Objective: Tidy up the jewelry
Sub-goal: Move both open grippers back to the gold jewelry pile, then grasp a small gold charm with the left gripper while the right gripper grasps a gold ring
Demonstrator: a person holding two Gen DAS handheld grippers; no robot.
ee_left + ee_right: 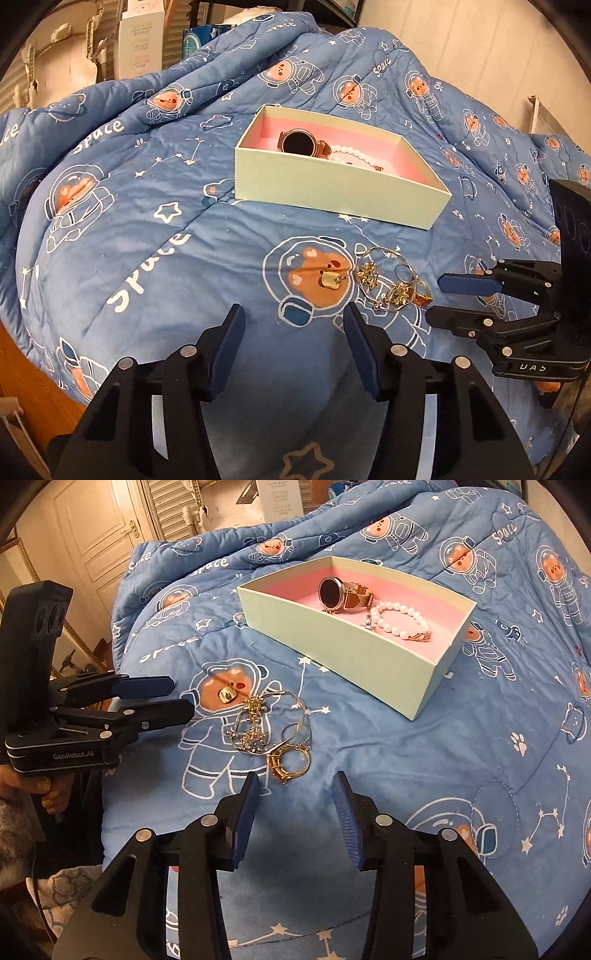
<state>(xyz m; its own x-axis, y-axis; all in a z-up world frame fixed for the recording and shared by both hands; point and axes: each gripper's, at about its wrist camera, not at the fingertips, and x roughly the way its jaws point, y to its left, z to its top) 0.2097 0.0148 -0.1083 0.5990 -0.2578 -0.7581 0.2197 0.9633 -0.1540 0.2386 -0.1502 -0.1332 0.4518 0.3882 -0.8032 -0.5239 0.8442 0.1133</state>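
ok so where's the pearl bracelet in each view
Left wrist view: pearl bracelet just above centre, half hidden behind the box's near wall, right of the watch.
Right wrist view: upper right of centre, fully visible on the pink lining.
Shared landmark: the pale green box.

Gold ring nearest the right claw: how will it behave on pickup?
The gold ring looks rigid and probably light. It touches the tangled bangle and earrings, so lifting it may drag them along. On the soft quilt it will likely sink under the pads rather than roll.
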